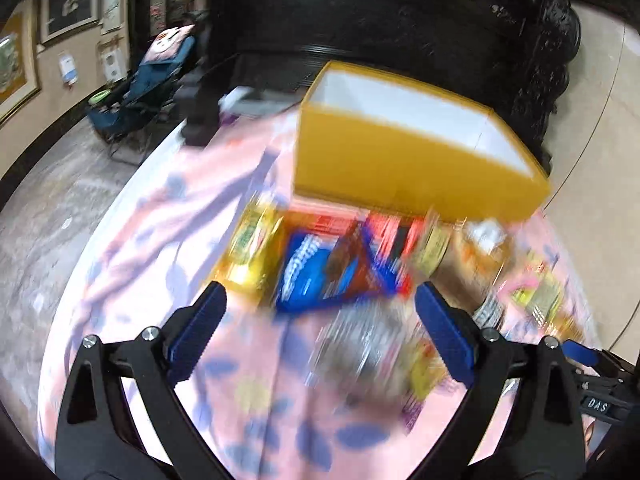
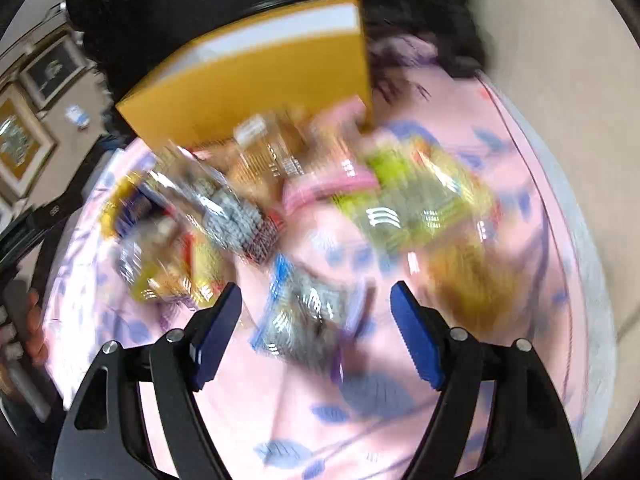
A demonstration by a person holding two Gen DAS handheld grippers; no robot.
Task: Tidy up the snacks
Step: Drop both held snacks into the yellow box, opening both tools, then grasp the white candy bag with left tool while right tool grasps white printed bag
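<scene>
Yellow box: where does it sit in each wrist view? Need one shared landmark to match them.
Left wrist: yellow box sits upper centre-right, behind the blurred snack packets, its white inside showing.
Right wrist: yellow box sits upper centre-left, again behind the snack pile.
Shared landmark: the pink tablecloth with blue leaf print, under the box and snacks in both views.

Floral-clothed table (image 1: 132, 240): yellow box (image 1: 400, 168), snack packets (image 2: 280, 200).
</scene>
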